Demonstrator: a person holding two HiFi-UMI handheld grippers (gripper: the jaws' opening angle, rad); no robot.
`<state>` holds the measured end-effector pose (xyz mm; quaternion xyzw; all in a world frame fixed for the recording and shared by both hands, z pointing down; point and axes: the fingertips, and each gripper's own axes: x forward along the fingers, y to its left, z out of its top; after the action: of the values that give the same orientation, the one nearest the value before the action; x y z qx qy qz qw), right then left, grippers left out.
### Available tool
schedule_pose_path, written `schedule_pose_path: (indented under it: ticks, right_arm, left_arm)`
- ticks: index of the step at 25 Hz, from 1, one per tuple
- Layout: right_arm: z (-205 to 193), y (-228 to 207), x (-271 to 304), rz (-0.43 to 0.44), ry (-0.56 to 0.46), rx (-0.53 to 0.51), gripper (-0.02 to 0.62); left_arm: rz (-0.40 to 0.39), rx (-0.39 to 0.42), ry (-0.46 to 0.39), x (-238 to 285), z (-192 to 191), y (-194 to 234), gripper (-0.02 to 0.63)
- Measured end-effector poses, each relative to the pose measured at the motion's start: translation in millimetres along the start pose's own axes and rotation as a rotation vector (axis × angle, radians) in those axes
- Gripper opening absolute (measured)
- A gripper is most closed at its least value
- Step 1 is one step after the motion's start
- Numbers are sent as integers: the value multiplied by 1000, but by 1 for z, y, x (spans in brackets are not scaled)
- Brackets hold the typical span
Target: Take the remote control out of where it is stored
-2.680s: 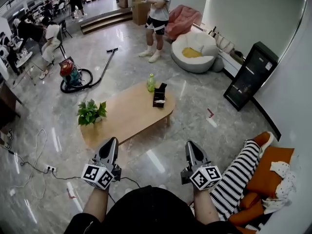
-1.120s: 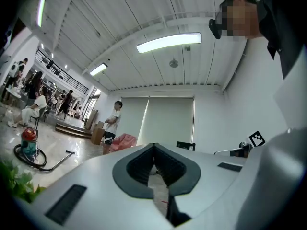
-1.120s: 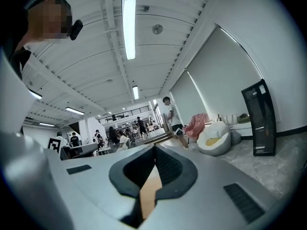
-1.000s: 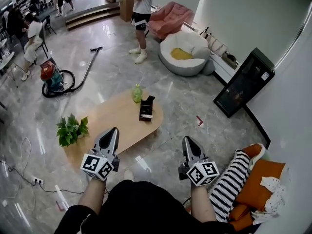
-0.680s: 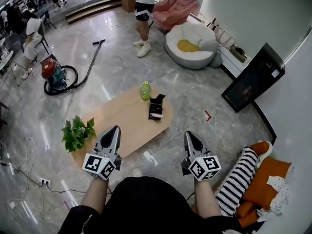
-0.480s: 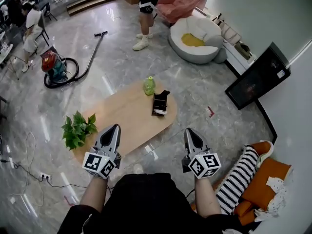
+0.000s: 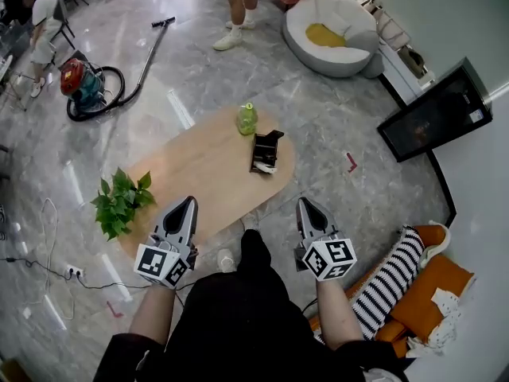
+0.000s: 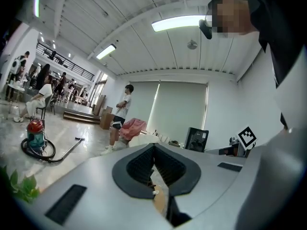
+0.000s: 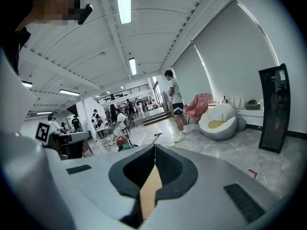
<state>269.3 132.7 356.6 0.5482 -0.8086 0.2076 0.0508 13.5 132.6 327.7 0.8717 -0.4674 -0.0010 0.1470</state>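
Looking steeply down from head height, grey polished stone floor (image 7: 199,70) across almost the whole head view. At centre, long oval wooden coffee table (image 7: 199,173), lying diagonally from lower left to upper right. Top right, white beanbag chair (image 7: 350,34) with a yellow cushion on it. Right of the table and well apart from it, black cabinet (image 7: 433,110) against a pale wall. Lower right, orange cushions (image 7: 433,289) beside a black-and-white striped cushion (image 7: 390,273). Upper left, red and teal vacuum cleaner (image 7: 79,82), hose and wand stretched over the floor. At the top edge, legs of a standing person (image 7: 238,10) in white shoes. On the table's left end, leafy green plant (image 7: 119,201).

Nearest the camera, left gripper (image 7: 188,205) over the table's near edge and right gripper (image 7: 304,206) over the floor just off that edge. Both aimed toward the table. In the left gripper view and the right gripper view alike, jaws closed tip to tip, nothing gripped.

Near the table's far right end, well apart from both grippers, black open-topped holder (image 7: 265,151). Just beside it on the far side, small green bottle (image 7: 247,119). Inside the holder, dark contents with one pale item at the near end; remote control not told apart among them at this size.
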Motion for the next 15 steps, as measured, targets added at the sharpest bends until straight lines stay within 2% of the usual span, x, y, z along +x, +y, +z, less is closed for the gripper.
schedule_pose_path:
  ticks: [9, 15]
  right_arm:
    - [18, -49, 92, 52, 83, -77, 8]
    - [-2, -86, 151, 83, 200, -170, 9]
  left_arm:
    - [18, 1, 31, 83, 7, 17, 8]
    - [-8, -7, 107, 151, -11, 21, 6]
